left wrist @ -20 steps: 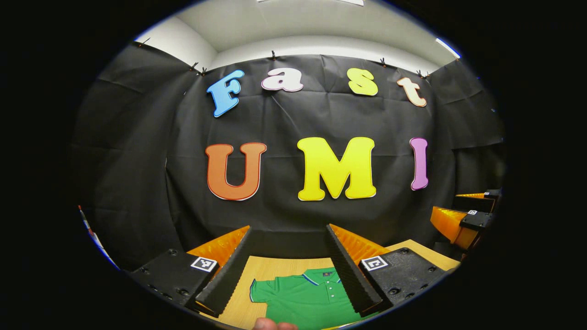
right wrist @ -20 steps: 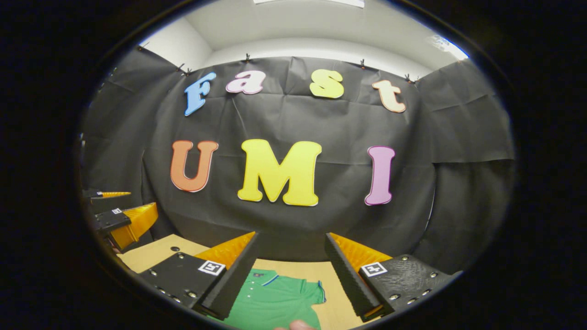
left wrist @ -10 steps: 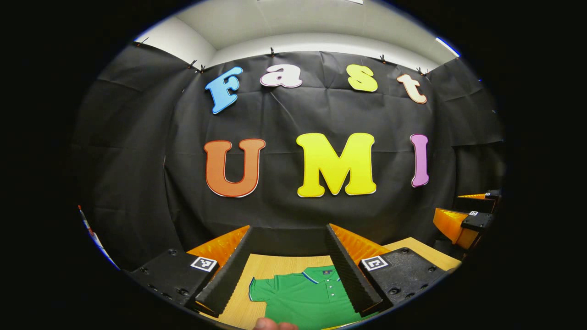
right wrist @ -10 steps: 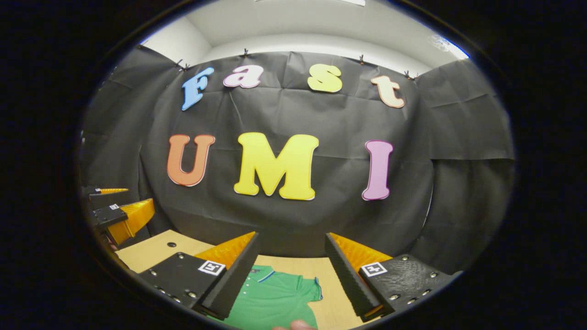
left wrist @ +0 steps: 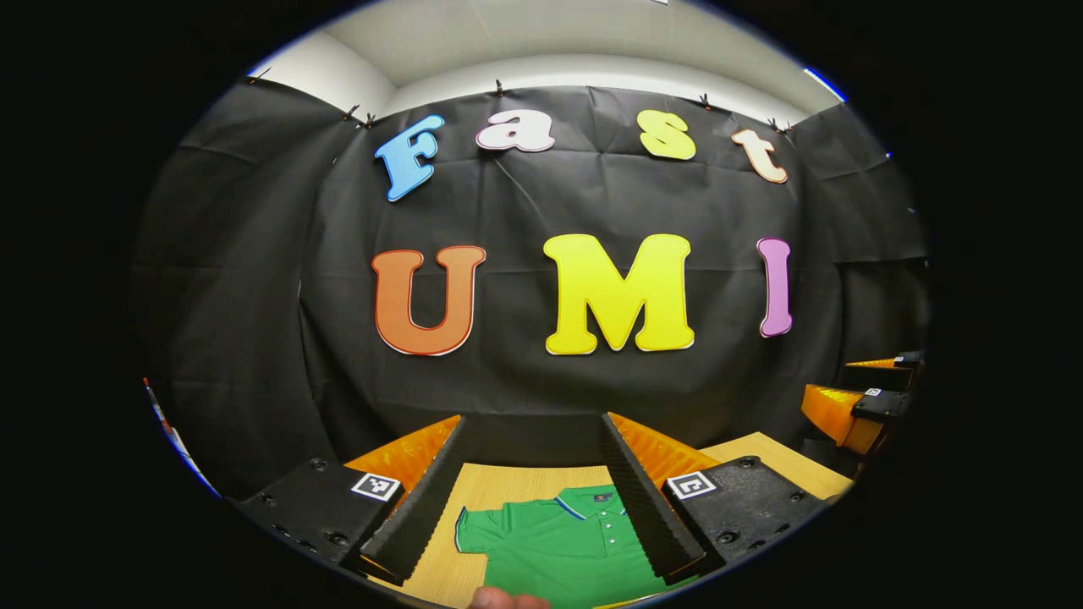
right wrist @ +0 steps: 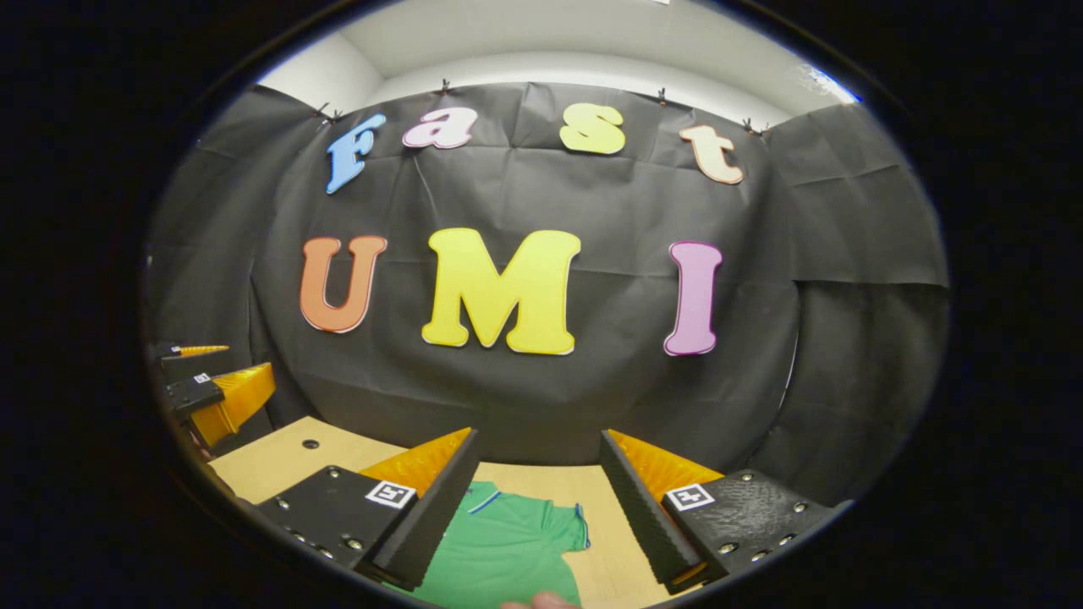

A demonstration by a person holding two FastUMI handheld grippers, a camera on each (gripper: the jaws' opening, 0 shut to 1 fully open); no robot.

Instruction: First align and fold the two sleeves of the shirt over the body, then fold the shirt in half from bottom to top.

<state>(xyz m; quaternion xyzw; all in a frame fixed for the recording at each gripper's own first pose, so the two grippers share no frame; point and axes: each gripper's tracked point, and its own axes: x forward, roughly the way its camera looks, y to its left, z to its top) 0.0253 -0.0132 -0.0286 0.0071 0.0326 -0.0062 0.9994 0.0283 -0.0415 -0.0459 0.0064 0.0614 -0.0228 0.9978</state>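
I hold both grippers raised above the wooden table, pointing level toward the far wall. My left gripper has its jaws spread wide, holding nothing. My right gripper is likewise wide open and empty. The green polo shirt lies flat on the table below and between them, collar toward the far side, both sleeves unfolded. In the right gripper view, the shirt's right sleeve shows between the fingers, and the left gripper appears far left.
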